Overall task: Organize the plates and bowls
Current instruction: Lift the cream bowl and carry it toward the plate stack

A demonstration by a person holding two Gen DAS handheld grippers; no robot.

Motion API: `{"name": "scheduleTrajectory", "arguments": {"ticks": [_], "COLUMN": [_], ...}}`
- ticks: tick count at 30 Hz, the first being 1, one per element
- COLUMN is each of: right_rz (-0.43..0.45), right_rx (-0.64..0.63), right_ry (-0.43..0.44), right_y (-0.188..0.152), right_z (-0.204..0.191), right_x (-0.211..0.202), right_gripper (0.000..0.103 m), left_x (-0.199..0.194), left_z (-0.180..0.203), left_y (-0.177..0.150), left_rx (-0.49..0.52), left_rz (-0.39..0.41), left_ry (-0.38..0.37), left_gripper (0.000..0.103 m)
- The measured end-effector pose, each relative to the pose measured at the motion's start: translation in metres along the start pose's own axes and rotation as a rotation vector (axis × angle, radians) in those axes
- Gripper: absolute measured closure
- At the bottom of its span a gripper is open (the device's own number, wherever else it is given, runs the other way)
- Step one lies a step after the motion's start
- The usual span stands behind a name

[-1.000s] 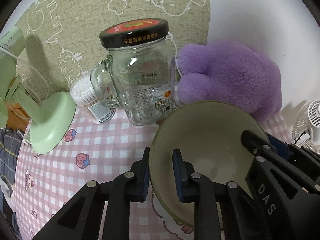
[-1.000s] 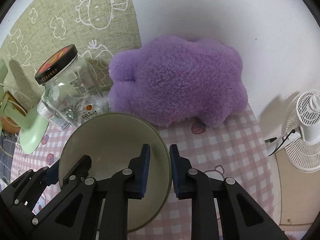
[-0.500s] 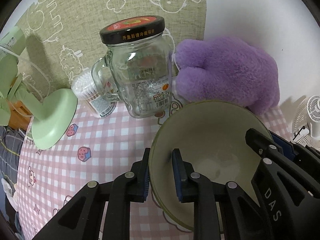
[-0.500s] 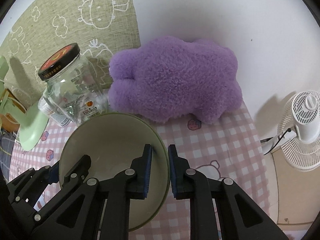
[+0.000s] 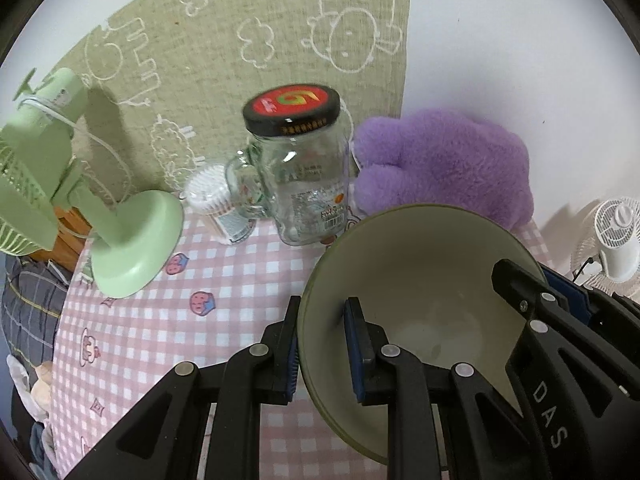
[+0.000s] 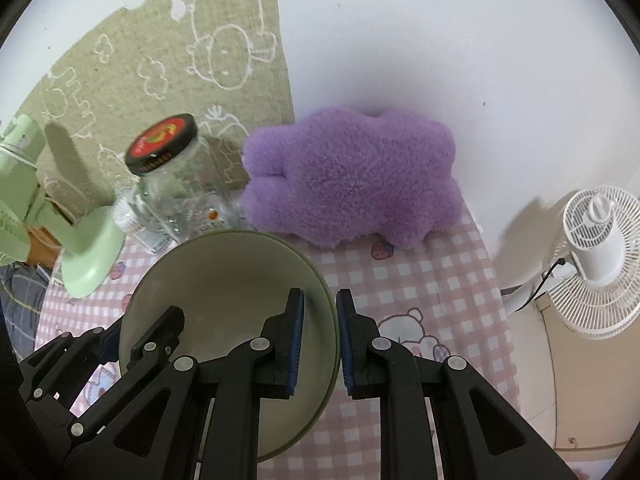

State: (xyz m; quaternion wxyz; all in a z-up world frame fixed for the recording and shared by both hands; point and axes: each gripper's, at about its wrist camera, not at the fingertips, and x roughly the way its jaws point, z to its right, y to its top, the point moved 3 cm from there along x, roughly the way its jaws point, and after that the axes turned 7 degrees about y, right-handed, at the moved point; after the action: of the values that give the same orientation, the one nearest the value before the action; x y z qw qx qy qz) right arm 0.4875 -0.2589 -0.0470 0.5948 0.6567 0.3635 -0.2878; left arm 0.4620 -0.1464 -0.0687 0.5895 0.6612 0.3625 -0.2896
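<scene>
An olive-green bowl with a cream inside point(image 5: 416, 264) is held between both grippers above the pink checked tablecloth. My left gripper point(image 5: 322, 344) is shut on the bowl's left rim, one pad inside, one outside. My right gripper point(image 6: 318, 338) is shut on the right rim of the bowl point(image 6: 228, 276) in the same way. Each gripper shows in the other's view, the right one point(image 5: 560, 344) at the bowl's far side and the left one point(image 6: 120, 356) at lower left. The bowl is empty.
A glass jar with a black and red lid point(image 5: 300, 168) and a cotton swab tub point(image 5: 216, 200) stand behind the bowl. A purple plush toy point(image 6: 352, 176) lies against the wall. A green desk fan point(image 5: 120, 240) stands left, a white fan point(image 6: 592, 256) right.
Both grippers have pulled back and up with the bowl. The jar, plush and fans now look smaller and farther away. The grip on the rim is unchanged.
</scene>
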Motion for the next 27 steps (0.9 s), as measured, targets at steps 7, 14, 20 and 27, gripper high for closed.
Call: {"name": "scheduleTrajectory", "arguments": {"ticks": [7, 14, 20, 27], "right_rz": [0.021, 0.050, 0.092, 0.101], "right_rx": [-0.005, -0.021, -0.012, -0.003], "right_ry": [-0.002, -0.004, -0.009, -0.030], "right_y": [0.001, -0.002, -0.013, -0.031], "right_z": [-0.013, -0.033, -0.053, -0.076], "right_x": [-0.031, -0.063, -0.096, -0.133], "right_gripper": [0.083, 0.083, 0.083, 0.083], "left_x": [-0.028, -0.058, -0.088, -0.120], "left_z": [-0.010, -0.031, -0.054, -0.078], "left_y": [-0.001, -0.005, -0.017, -0.033], "left_rx": [-0.001, -0.014, -0.016, 0.009], "left_rz": [0.030, 0.062, 0.084, 0.102], "left_ry": [-0.002, -0.012, -0.036, -0.048], "left_gripper": [0.085, 0.085, 0.084, 0.084]}}
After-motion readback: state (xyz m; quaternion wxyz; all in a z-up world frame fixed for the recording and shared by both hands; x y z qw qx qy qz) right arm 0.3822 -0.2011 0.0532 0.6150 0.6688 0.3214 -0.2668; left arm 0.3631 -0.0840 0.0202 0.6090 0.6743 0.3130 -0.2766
